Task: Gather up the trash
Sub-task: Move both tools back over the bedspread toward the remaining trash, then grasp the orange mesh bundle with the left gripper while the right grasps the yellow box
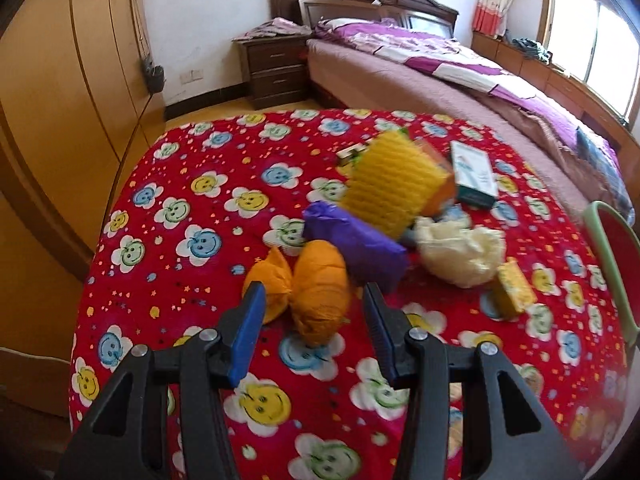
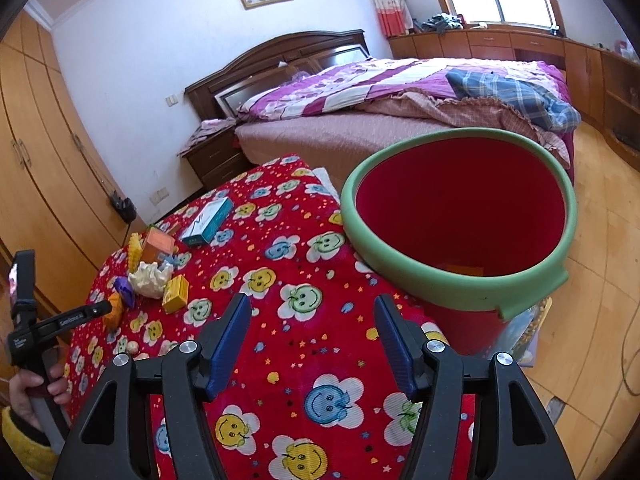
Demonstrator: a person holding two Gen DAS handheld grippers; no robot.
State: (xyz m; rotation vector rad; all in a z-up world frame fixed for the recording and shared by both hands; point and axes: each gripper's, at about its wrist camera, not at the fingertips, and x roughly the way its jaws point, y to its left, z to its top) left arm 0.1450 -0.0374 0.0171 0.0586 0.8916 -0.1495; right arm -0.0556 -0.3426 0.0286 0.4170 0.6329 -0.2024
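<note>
A heap of trash lies on the red flowered tablecloth. It holds an orange paper wad, a purple wrapper, a yellow ribbed piece, a white crumpled bag, a teal and white box and a small yellow box. My left gripper is open, its blue pads either side of the orange wad's near end and not pressing it. My right gripper hangs open over bare cloth, nothing between its pads. A red bin with a green rim stands just right of it.
A hand holds the left gripper at the far left of the right wrist view. A bed with purple bedding lies beyond the table. Wooden wardrobes line the left wall. The bin's rim shows at the right edge of the left wrist view.
</note>
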